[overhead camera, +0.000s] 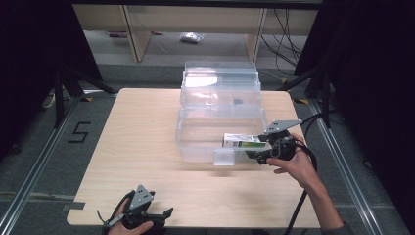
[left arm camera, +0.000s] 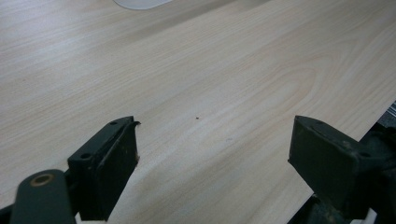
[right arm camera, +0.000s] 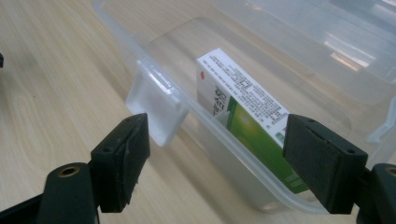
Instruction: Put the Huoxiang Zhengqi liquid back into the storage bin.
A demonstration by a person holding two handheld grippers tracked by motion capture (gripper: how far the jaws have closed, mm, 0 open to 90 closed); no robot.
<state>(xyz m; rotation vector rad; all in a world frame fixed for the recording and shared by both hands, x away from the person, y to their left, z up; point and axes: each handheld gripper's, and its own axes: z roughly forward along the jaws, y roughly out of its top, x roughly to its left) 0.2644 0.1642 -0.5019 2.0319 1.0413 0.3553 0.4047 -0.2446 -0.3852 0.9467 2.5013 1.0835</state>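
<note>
Right jaws: wide apart, nothing pressed between the pads; they straddle the near wall of the clear plastic storage box, one pad outside the wall, the other over the carton inside.
Right gripper (overhead camera: 263,149): black two-jaw tool with a grey three-cornered plate on top, held at the near right corner of the box; in its own view (right arm camera: 217,158) the pads frame the box's latch tab and the carton.
Right hand (overhead camera: 293,165): wraps the gripper body from the right edge of the tabletop, a black cable trailing off toward the near edge.
Carton: white and green rectangular cardboard box with small printed text (overhead camera: 243,141), lying on its side inside the storage box, against the near wall and toward its right end; in the right gripper view (right arm camera: 243,112) it leans close along that wall, apart from both pads.
Storage box: clear plastic rectangular container (overhead camera: 195,144) at the middle of the tabletop, reaching toward the far edge, its clear lid (overhead camera: 220,81) flipped open beyond it.
Latch tab: frosted clear flap (right arm camera: 156,109) hanging from the near rim of the box, just beside the outer pad.
Left jaws: wide apart, with bare wood between them.
Left gripper (overhead camera: 164,215): black tool with the same grey plate, low over the near edge of the tabletop, left of centre, well apart from the box; its own view (left arm camera: 212,154) looks across the wood grain.
Tabletop: pale wooden rectangular board (overhead camera: 142,142).
</note>
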